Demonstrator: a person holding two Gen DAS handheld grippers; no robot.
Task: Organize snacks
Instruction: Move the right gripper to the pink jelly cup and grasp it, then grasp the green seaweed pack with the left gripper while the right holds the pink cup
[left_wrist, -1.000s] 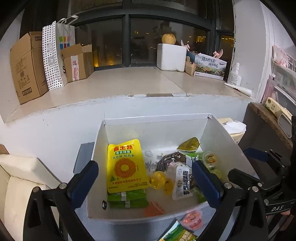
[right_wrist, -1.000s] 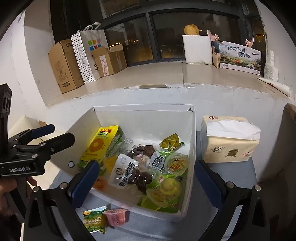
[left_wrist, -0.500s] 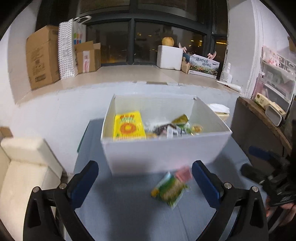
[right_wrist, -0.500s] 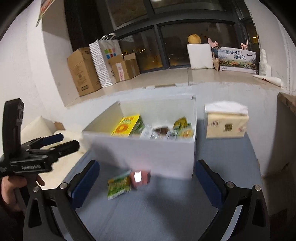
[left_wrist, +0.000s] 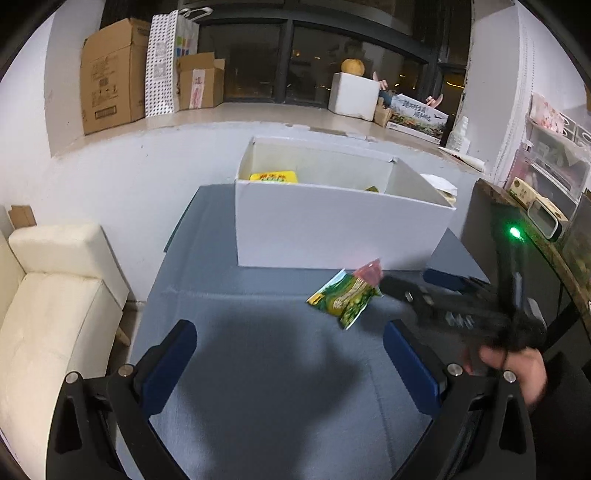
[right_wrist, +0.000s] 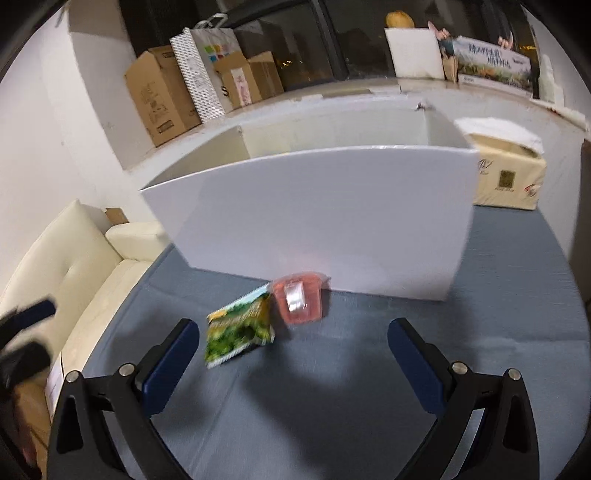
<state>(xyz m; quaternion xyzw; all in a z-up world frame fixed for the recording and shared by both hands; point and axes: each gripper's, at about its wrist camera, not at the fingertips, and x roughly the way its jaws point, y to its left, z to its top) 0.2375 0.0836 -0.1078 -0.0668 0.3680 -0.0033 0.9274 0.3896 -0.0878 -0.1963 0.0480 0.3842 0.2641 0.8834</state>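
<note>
The white box (right_wrist: 325, 218) stands toward the far edge of the grey-blue bench (left_wrist: 266, 369), its near wall facing both cameras; in the left wrist view a yellow packet (left_wrist: 274, 177) shows just above that wall, inside the box at its left end. Two snacks lie outside the box on the bench, in front of the near wall: a green packet (right_wrist: 239, 328) and, touching its right corner, a pink jelly cup (right_wrist: 298, 300) that sits just beside the foot of the box wall. The left tongs (left_wrist: 288, 365) are released — the blue pads stand wide apart over bare bench surface, grasping nothing, with the green packet ahead and to the right of them. The right tongs (right_wrist: 293, 363) are likewise released, pads spread wide and empty, with the green packet just ahead of the left pad and the jelly cup beyond it. In the left wrist view the right tongs reach in from the right edge of the bench, their tips close to the green packet; motion blur there leaves contact uncertain, though none appears to be made. A tissue pack (right_wrist: 508, 173) stands on the bench beside the right end of the box — near the far right corner.
</note>
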